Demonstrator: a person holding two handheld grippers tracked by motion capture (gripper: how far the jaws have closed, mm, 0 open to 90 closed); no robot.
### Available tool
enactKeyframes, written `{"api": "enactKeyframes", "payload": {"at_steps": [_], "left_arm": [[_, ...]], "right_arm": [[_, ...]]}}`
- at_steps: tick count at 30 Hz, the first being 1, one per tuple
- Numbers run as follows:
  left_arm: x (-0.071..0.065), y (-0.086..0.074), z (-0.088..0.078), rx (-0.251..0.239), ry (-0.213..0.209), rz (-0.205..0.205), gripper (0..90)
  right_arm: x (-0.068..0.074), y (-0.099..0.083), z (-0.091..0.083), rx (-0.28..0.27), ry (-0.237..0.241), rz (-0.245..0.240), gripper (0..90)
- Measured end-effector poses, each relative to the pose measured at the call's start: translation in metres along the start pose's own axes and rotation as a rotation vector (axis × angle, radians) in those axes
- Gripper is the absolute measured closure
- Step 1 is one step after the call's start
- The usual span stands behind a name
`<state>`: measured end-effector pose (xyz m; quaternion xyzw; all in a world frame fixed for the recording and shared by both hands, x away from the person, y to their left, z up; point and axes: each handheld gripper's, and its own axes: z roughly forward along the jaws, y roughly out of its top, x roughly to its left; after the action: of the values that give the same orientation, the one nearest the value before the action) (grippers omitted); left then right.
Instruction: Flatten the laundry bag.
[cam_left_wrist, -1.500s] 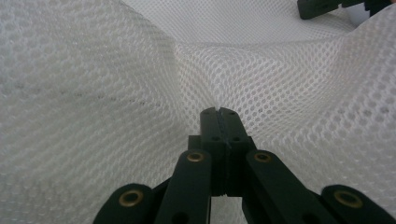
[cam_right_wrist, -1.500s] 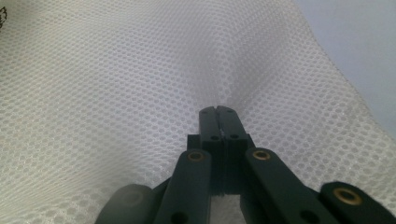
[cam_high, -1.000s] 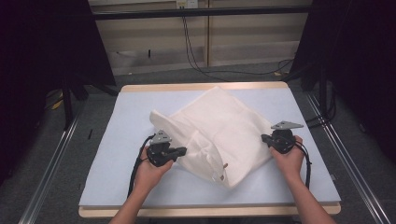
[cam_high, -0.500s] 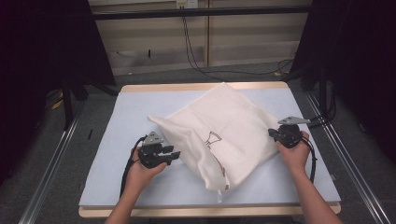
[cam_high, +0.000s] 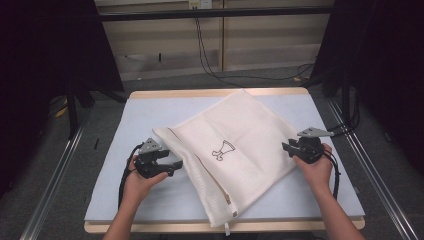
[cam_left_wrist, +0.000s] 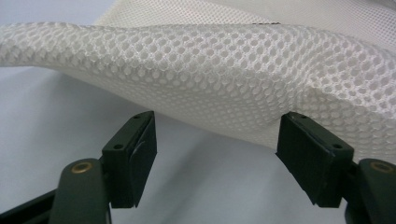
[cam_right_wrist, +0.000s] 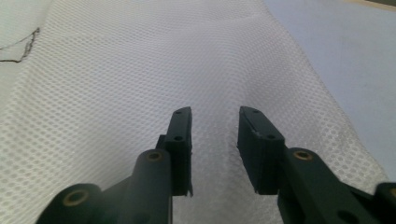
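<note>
High view: the mesh laundry bag (cam_high: 240, 160) lies spread flat on the bench (cam_high: 125, 130), apparently laid out; both grippers sit at its edges.

Left gripper view: the left gripper (cam_left_wrist: 217, 156) has just been opening, its jaws spread, nothing pinched.

Right gripper view: the right gripper (cam_right_wrist: 214, 140) has just been opening too, its jaws parted above the mesh; withdrawal appears to remain.

Rectangular table with pale blue-grey top and light wooden edging (cam_high: 150, 107). One large white mesh fabric bag bearing a small dark line drawing (cam_high: 240, 150) lies flat and diagonally across its centre
</note>
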<state>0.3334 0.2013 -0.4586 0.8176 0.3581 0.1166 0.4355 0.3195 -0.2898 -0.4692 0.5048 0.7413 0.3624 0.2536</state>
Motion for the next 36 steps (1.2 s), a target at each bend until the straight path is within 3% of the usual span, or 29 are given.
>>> {"api": "enactKeyframes", "payload": {"at_steps": [4, 7, 9, 11, 12, 13, 15, 20, 22, 25, 29, 31, 36], "left_arm": [[0.007, -0.002, -0.002, -0.002, 0.000, -0.004, 21.8], [0.007, -0.003, -0.001, 0.004, 0.002, 0.001, 21.2], [0.004, -0.002, 0.002, 0.007, 0.004, 0.016, 21.2], [0.002, -0.001, 0.003, 0.010, -0.004, 0.027, 21.4], [0.001, -0.001, 0.004, 0.010, -0.002, 0.019, 21.7], [0.001, -0.001, 0.004, 0.010, -0.002, 0.019, 21.8], [0.001, -0.001, 0.004, 0.013, -0.002, 0.027, 22.2], [-0.001, -0.002, 0.005, 0.011, -0.002, 0.030, 22.3], [-0.001, -0.002, 0.006, 0.014, 0.000, 0.029, 22.5], [0.000, -0.002, 0.007, 0.018, -0.009, 0.036, 22.4], [0.001, -0.003, 0.006, 0.017, -0.001, 0.030, 22.0], [0.002, -0.003, 0.005, 0.017, -0.001, 0.027, 21.4], [0.007, -0.005, 0.002, 0.009, 0.015, 0.009, 20.7]], "right_arm": [[0.012, 0.001, -0.011, -0.014, 0.017, -0.013, 55.8], [0.023, 0.004, -0.018, -0.020, 0.040, -0.025, 54.2], [0.034, 0.005, -0.020, -0.022, 0.084, -0.030, 53.9], [0.048, 0.005, -0.019, -0.015, 0.158, -0.045, 53.9], [0.061, 0.004, -0.017, -0.004, 0.195, -0.066, 53.0], [0.061, 0.004, -0.017, -0.004, 0.195, -0.066, 53.0], [0.086, 0.002, -0.006, 0.043, 0.245, -0.112, 43.7], [0.113, -0.007, 0.010, 0.123, 0.255, -0.242, 46.8], [0.113, -0.006, 0.011, 0.126, 0.271, -0.228, 56.0], [0.112, -0.002, 0.010, 0.154, 0.287, -0.226, 85.2], [0.113, 0.001, 0.012, 0.171, 0.288, -0.256, 88.9], [0.110, 0.002, 0.011, 0.172, 0.291, -0.249, 89.2], [0.089, 0.003, 0.002, 0.180, 0.257, -0.254, 89.1]]}}
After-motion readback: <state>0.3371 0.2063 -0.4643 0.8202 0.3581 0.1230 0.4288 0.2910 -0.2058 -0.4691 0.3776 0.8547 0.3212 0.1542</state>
